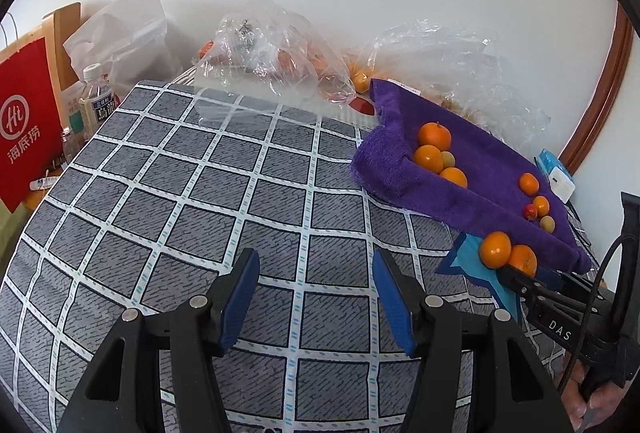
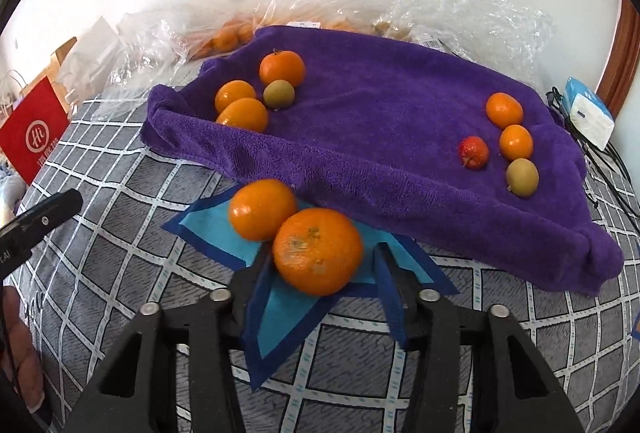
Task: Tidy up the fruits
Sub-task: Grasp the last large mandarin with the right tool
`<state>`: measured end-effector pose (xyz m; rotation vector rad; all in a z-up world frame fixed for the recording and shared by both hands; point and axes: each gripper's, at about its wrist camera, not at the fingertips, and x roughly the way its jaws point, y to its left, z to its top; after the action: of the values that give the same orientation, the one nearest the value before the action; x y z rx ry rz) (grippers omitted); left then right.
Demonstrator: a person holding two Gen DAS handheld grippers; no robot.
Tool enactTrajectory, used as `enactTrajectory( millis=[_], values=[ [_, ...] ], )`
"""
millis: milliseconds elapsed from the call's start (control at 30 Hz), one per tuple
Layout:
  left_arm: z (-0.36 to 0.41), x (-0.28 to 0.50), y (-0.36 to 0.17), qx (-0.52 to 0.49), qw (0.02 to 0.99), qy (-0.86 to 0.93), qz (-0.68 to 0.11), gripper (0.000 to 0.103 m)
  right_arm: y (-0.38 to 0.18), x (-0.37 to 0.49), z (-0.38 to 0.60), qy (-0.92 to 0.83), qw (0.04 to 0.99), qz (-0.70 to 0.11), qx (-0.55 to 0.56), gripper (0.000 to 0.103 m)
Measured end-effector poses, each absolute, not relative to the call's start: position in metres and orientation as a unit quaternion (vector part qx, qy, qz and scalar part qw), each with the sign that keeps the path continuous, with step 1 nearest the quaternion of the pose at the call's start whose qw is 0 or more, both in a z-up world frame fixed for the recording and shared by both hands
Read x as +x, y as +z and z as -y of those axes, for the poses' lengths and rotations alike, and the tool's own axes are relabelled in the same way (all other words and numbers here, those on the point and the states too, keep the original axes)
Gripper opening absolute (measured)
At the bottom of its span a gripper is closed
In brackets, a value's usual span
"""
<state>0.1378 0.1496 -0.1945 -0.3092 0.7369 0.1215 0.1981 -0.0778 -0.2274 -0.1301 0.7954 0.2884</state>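
Note:
A purple towel [image 2: 380, 121] [image 1: 460, 169] lies on a checked cloth and carries two groups of fruit: oranges and a green fruit [image 2: 279, 94] at the left, oranges, a red fruit [image 2: 473, 152] and a green fruit [image 2: 522, 177] at the right. Two oranges sit on a blue star-shaped mat [image 2: 280, 309] in front of the towel. My right gripper [image 2: 320, 261] is open with its jaws either side of the nearer orange [image 2: 318, 251]; the other orange [image 2: 262, 209] touches it. My left gripper [image 1: 316, 273] is open and empty over the checked cloth.
Clear plastic bags [image 1: 272, 49] with more oranges lie behind the towel. A red paper bag [image 1: 24, 121] and bottles [image 1: 94, 101] stand at the left edge. A white and blue box [image 2: 590, 113] with cables lies at the right.

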Motion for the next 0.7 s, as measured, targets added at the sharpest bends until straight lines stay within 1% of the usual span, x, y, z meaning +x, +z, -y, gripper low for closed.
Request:
enactTrajectory(
  millis=[367,700],
  values=[
    [-0.138,0.136,-0.195,-0.127,0.922,0.045,-0.362,0.056,-0.211,0.167,0.116,0.131,0.923,-0.360,-0.041,0.042],
    [-0.124,0.131,-0.189,-0.103,0.931,0.021,-0.350,0.056,-0.214,0.145,0.164,0.101,0.924,-0.369,-0.019,0.042]
  ],
)
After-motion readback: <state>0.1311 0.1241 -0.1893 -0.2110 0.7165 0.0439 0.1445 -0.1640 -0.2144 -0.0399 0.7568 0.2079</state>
